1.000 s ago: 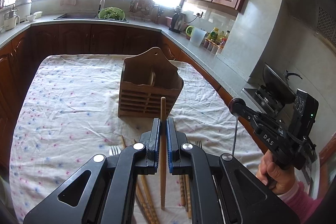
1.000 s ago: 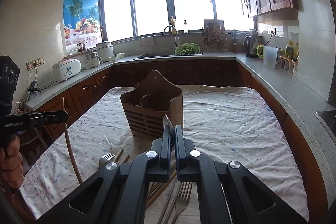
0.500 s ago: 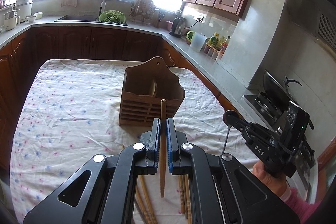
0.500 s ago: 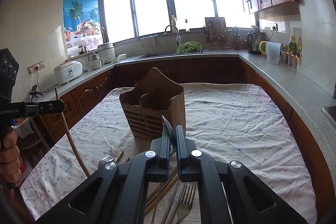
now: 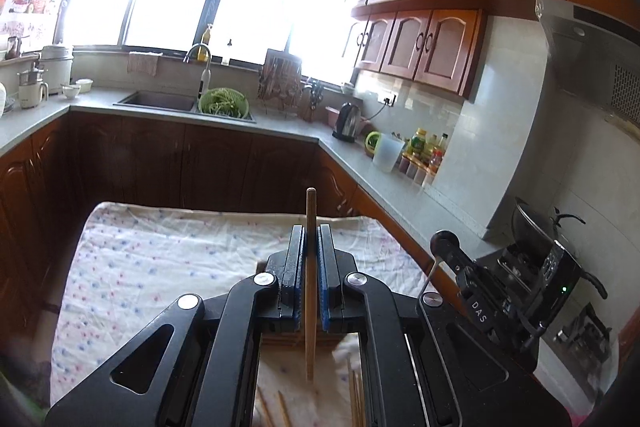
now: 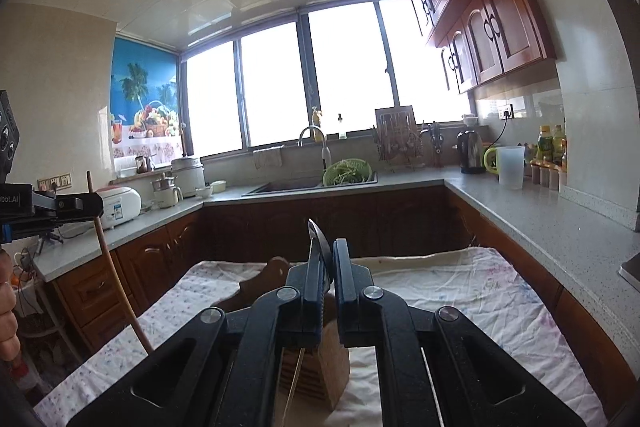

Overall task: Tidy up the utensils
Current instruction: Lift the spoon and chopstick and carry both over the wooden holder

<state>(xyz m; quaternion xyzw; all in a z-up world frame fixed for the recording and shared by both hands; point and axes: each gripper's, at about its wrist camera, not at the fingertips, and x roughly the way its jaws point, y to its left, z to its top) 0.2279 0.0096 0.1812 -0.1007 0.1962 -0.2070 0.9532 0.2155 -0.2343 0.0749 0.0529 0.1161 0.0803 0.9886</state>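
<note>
Grippers raised above the table, each pinching one utensil.

Left gripper [image 5: 311,271] clamps a wooden chopstick [image 5: 310,291] upright, ends poking above and below its blue pads; only this view shows loose chopsticks [image 5: 354,397] lying on the floral tablecloth [image 5: 160,259] beneath. Right gripper [image 6: 327,279] nips a shiny metal utensil [image 6: 318,239], bowl tip above the jaws; only its view shows the slatted wooden utensil holder [image 6: 316,363] just below and ahead.
</note>
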